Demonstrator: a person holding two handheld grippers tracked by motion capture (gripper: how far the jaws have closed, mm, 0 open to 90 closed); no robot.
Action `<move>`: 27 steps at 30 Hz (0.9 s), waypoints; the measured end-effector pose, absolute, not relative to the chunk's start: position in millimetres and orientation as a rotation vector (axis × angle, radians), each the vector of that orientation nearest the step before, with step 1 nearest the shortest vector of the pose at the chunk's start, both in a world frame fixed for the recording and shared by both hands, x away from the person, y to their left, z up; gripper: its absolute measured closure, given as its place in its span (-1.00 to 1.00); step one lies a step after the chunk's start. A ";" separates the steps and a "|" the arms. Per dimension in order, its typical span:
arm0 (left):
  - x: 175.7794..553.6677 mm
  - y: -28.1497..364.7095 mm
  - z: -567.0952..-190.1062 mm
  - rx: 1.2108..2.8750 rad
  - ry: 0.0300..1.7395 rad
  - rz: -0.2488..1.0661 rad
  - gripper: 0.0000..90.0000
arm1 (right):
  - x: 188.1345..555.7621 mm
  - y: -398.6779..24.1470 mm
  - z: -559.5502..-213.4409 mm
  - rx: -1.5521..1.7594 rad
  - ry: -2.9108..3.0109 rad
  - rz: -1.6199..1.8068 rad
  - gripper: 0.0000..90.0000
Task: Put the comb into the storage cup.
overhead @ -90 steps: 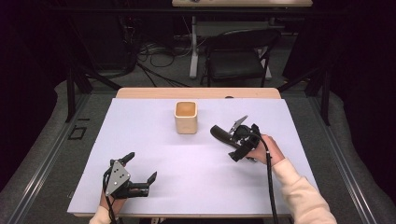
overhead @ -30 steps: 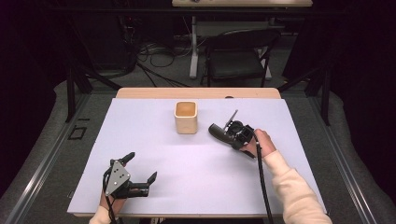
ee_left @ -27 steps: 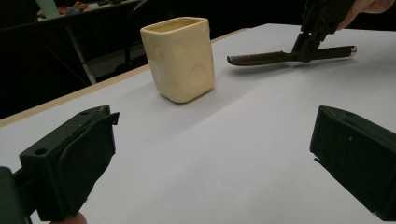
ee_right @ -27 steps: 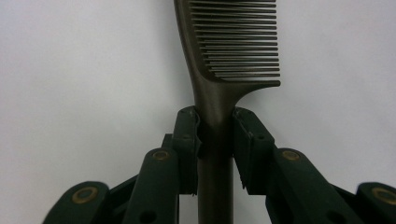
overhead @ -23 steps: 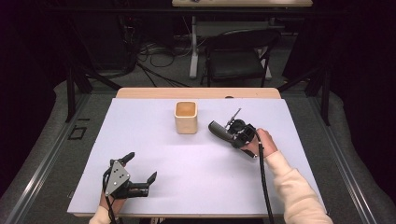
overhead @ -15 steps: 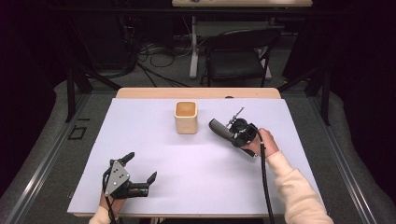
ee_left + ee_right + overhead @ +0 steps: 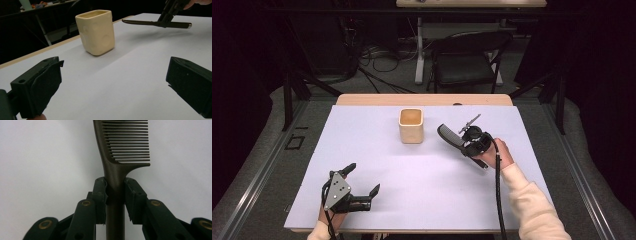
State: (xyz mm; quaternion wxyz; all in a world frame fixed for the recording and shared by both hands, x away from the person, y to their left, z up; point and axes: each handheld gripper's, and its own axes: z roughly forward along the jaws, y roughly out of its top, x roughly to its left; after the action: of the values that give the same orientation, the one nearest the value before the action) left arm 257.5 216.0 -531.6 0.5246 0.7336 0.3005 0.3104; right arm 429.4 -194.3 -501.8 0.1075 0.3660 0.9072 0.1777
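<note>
Cream-yellow cup, dark brown comb, pale lilac table cover, black gripper.

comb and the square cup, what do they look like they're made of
Comb: probably hard plastic, dark brown, smooth with a slight sheen, its fine teeth moulded in one piece. Cup: matte cream with soft rounded corners and shallow dimples, maybe ceramic or plastic; the look leaves it open.
</note>
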 end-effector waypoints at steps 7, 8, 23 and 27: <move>257.5 216.0 -531.6 1.757 0.719 0.743 -1.00 | 428.6 -199.5 -501.2 1.065 2.645 0.595 0.60; 257.5 216.1 -531.6 1.757 0.719 0.742 -1.00 | 428.4 -200.1 -499.8 1.068 2.654 0.581 0.60; 257.2 215.6 -531.5 1.753 0.721 0.742 -1.00 | 425.0 -204.8 -498.5 1.080 2.604 0.678 0.60; 257.5 215.8 -531.6 1.754 0.720 0.743 -1.00 | 424.6 -205.7 -497.2 1.066 2.592 0.712 0.60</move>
State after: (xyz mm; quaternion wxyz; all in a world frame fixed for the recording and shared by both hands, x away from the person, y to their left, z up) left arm 257.5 215.8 -531.6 0.5249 0.7331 0.3009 0.3107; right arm 424.6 -205.7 -497.2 0.1247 0.3656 0.8894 0.2442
